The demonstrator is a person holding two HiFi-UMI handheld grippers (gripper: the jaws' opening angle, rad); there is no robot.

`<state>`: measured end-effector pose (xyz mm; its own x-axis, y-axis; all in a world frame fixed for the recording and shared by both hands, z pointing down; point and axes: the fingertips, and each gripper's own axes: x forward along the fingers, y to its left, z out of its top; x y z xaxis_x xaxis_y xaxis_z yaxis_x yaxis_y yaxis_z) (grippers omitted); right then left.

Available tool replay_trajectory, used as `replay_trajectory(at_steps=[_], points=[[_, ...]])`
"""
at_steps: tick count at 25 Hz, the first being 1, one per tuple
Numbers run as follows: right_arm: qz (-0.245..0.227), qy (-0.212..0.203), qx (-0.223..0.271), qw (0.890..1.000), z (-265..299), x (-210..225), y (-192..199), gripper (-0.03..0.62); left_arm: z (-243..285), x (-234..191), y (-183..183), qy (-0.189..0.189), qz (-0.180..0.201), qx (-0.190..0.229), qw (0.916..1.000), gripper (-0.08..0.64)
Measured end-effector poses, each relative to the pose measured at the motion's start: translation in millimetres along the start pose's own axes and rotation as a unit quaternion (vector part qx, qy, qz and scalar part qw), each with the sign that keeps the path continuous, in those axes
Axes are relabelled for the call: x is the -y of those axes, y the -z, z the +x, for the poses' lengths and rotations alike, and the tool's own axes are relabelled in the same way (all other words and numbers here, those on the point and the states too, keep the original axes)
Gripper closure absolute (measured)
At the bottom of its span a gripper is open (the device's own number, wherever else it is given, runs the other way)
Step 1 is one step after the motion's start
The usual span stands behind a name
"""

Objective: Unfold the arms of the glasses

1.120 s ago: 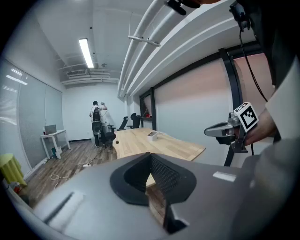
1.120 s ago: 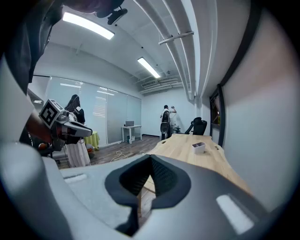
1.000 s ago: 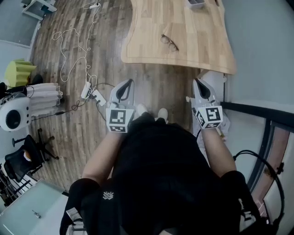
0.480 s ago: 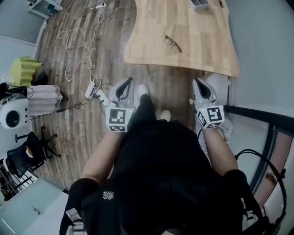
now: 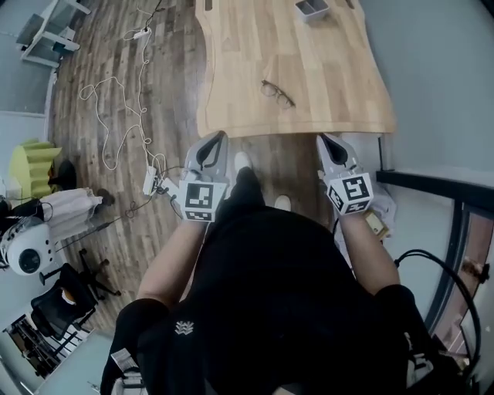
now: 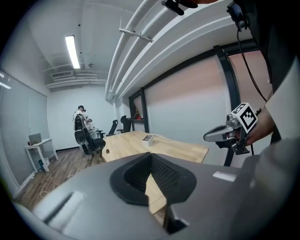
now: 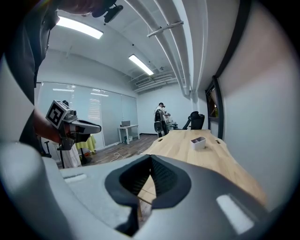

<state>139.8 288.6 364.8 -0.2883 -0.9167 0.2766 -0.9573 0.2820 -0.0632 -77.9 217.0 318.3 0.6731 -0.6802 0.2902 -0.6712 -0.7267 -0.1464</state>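
Observation:
A pair of dark thin-framed glasses (image 5: 276, 93) lies on the light wooden table (image 5: 332, 77), arms folded as far as I can tell. My left gripper (image 5: 214, 140) and right gripper (image 5: 324, 140) are held side by side just short of the table's near edge, both pointing at it, well away from the glasses. Each is shut with nothing between its jaws, which meet in the left gripper view (image 6: 151, 158) and the right gripper view (image 7: 151, 160). The glasses do not show in either gripper view.
A small white box (image 5: 312, 8) stands at the table's far end. White cables (image 5: 116, 100) and a power strip (image 5: 150, 181) lie on the wooden floor to the left. A dark-framed partition (image 5: 432, 189) runs on the right. Another person (image 6: 80, 123) stands far across the room.
The person has stepped toward the table. Both grippers have moved forward, and the table's near edge now lies just ahead of their tips. Both stay shut.

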Motion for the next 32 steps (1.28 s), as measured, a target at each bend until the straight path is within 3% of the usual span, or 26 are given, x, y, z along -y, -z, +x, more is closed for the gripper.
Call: replay_trajectory(at_steps=[8, 17, 22, 32], points=[[0.035, 0.037, -0.058, 0.997, 86, 24, 8, 0.592, 94, -56, -9, 0.075, 0.017, 0.006, 0.997, 0.554], [0.01, 0.07, -0.11, 0.991, 178, 33, -1, 0.592, 163, -117, -1, 0.141, 0.018, 0.007, 0.9898, 0.554], [-0.001, 0.085, -0.155, 0.984, 197, 46, 14, 0.592, 185, -122, 10, 0.176, 0.021, -0.002, 0.9842, 0.554], [0.014, 0.044, -0.206, 0.978, 217, 59, 65, 0.566, 224, -112, 31, 0.173, 0.019, -0.022, 0.9846, 0.554]])
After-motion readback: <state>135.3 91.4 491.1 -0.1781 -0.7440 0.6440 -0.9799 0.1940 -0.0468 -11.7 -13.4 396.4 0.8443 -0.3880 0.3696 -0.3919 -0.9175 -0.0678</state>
